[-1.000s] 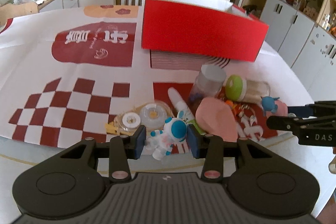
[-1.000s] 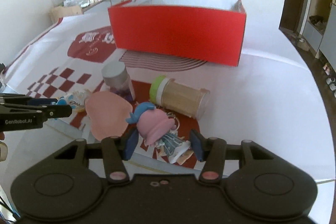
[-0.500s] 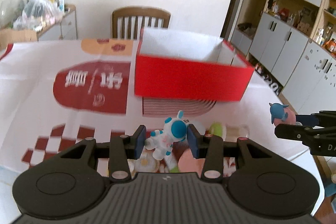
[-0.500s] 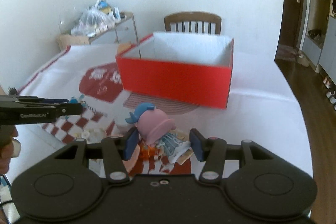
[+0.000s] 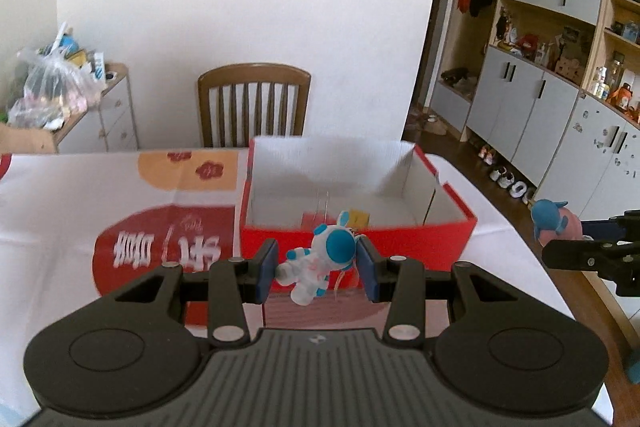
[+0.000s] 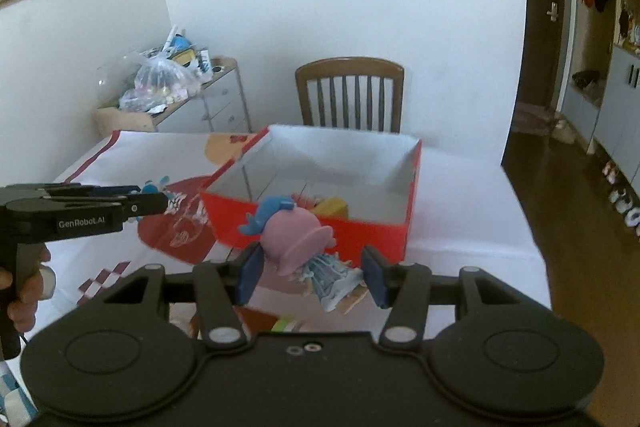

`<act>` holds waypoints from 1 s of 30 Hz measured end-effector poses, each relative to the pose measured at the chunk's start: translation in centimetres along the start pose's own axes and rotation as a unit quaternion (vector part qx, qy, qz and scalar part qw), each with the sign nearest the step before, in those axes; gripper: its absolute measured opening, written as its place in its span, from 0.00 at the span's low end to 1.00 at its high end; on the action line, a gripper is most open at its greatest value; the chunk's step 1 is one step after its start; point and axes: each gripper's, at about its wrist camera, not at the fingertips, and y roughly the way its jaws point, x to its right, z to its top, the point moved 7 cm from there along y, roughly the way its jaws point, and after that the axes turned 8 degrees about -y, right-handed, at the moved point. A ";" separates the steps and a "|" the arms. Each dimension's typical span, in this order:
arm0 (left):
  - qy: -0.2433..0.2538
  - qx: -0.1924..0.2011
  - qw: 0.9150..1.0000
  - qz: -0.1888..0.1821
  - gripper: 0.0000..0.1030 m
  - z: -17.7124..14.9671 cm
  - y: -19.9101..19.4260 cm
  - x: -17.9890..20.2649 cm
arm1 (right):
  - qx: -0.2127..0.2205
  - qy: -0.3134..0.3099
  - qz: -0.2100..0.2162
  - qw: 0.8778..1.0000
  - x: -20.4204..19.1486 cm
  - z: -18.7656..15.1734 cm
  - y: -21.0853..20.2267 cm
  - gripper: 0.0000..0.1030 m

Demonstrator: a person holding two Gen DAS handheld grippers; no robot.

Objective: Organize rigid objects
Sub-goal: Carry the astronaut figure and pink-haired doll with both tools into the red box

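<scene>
My left gripper (image 5: 318, 269) is shut on a small white and blue astronaut figure (image 5: 320, 261), held up in the air before the near wall of the red box (image 5: 420, 237). My right gripper (image 6: 310, 277) is shut on a pink-hatted doll (image 6: 302, 247) with a blue bird on top, also lifted in front of the red box (image 6: 376, 237). The box is open, white inside, with a yellow item (image 6: 330, 207) on its floor. In the left wrist view the right gripper (image 5: 592, 251) and its doll (image 5: 554, 223) show at the right edge. The left gripper (image 6: 120, 205) appears at the left of the right wrist view.
A wooden chair (image 5: 254, 103) stands behind the table, which has a white and red patterned cloth (image 5: 120, 219). A side cabinet with plastic bags (image 6: 172, 83) is at the back left. Grey cupboards (image 5: 532, 115) line the right wall. A hand (image 6: 24, 291) grips the left tool's handle.
Both grippers rose from the pile of small objects with their figures still held. The pile has dropped out of sight and the inside of the red box now shows.
</scene>
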 end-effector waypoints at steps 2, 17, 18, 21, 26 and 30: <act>0.010 0.007 1.000 -0.006 0.40 1.4 0.7 0.2 | 0.003 -0.007 -0.010 1.000 0.4 0.9 0.3 0.51; 0.055 -0.017 0.998 -0.016 0.40 7.1 9.9 -0.5 | -0.025 -0.007 -0.057 0.998 2.3 4.8 8.3 0.51; 0.061 -0.021 0.998 -0.014 0.40 7.3 10.7 -0.6 | -0.027 -0.011 -0.058 0.998 2.3 4.8 9.0 0.51; 0.075 -0.032 0.997 -0.003 0.40 7.6 13.0 -0.9 | -0.039 -0.036 -0.059 0.997 2.3 4.6 10.8 0.51; 0.088 -0.058 0.994 0.001 0.40 7.8 17.1 -1.5 | -0.069 -0.031 -0.063 0.995 3.1 4.3 14.2 0.51; 0.098 -0.080 0.992 -0.002 0.40 7.8 20.2 -0.9 | -0.089 -0.033 -0.074 0.993 3.3 4.2 16.4 0.51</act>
